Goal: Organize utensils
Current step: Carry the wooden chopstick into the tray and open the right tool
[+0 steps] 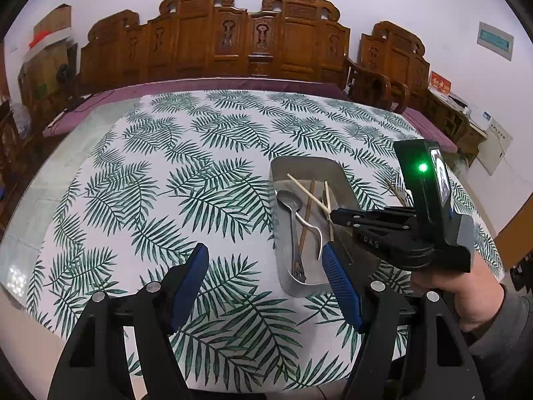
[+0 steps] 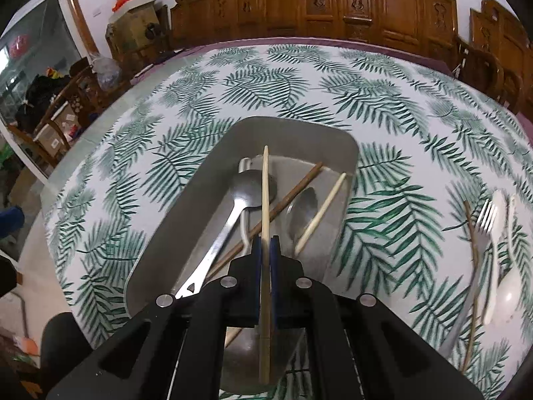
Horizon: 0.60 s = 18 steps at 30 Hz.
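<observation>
A metal tray (image 1: 343, 180) (image 2: 213, 153) sits on the leaf-print tablecloth. In it lie a metal spoon (image 1: 290, 205) (image 2: 245, 188), a brown chopstick (image 1: 308, 213) (image 2: 299, 185), a pale chopstick (image 2: 328, 200), a white spoon (image 1: 314, 230) and a second metal spoon (image 2: 303, 211). My right gripper (image 2: 266, 245) (image 1: 336, 215) is shut on a pale chopstick (image 2: 265, 200) (image 1: 308, 193) and holds it over the tray. My left gripper (image 1: 265, 260) is open and empty, low over the cloth at the tray's near left corner.
To the right of the tray, on the cloth, lie a metal fork (image 2: 483, 230), a white spoon (image 2: 499, 266) and a brown chopstick (image 2: 474, 260). Carved wooden chairs (image 1: 233, 40) stand behind the table. Boxes and clutter (image 2: 133, 10) are at the far left.
</observation>
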Each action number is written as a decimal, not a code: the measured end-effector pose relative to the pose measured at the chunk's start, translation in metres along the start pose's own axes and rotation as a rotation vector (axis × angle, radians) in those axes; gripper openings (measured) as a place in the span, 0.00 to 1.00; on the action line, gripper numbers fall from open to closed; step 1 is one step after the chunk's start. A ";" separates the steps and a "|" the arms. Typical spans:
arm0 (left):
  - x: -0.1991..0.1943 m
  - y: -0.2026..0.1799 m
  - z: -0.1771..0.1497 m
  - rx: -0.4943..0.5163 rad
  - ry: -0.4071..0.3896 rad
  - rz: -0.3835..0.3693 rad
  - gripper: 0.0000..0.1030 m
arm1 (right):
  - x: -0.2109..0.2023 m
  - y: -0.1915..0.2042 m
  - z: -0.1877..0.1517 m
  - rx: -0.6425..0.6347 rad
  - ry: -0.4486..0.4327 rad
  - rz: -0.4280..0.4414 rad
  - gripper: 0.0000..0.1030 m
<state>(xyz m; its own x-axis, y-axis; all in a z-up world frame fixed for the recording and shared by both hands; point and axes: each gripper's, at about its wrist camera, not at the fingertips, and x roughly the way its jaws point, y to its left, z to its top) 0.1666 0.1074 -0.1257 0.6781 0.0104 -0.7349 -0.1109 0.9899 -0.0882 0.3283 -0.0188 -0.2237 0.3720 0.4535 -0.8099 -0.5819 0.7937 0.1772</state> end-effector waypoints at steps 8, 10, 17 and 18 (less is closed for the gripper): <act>-0.006 -0.004 0.000 0.004 -0.010 0.004 0.65 | -0.018 0.001 -0.002 -0.012 -0.037 0.044 0.06; -0.008 -0.008 0.000 0.007 -0.013 0.000 0.65 | -0.027 -0.002 -0.002 -0.008 -0.050 0.051 0.06; -0.016 -0.024 -0.001 0.029 -0.029 -0.014 0.65 | -0.070 -0.020 -0.010 -0.015 -0.108 0.031 0.06; -0.018 -0.027 -0.001 0.033 -0.032 -0.015 0.65 | -0.075 -0.022 -0.011 -0.016 -0.114 0.027 0.06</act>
<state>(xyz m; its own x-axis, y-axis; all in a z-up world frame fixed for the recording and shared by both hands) 0.1569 0.0804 -0.1105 0.7027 -0.0004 -0.7115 -0.0767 0.9941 -0.0763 0.3051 -0.0751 -0.1730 0.4355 0.5184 -0.7360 -0.6040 0.7745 0.1881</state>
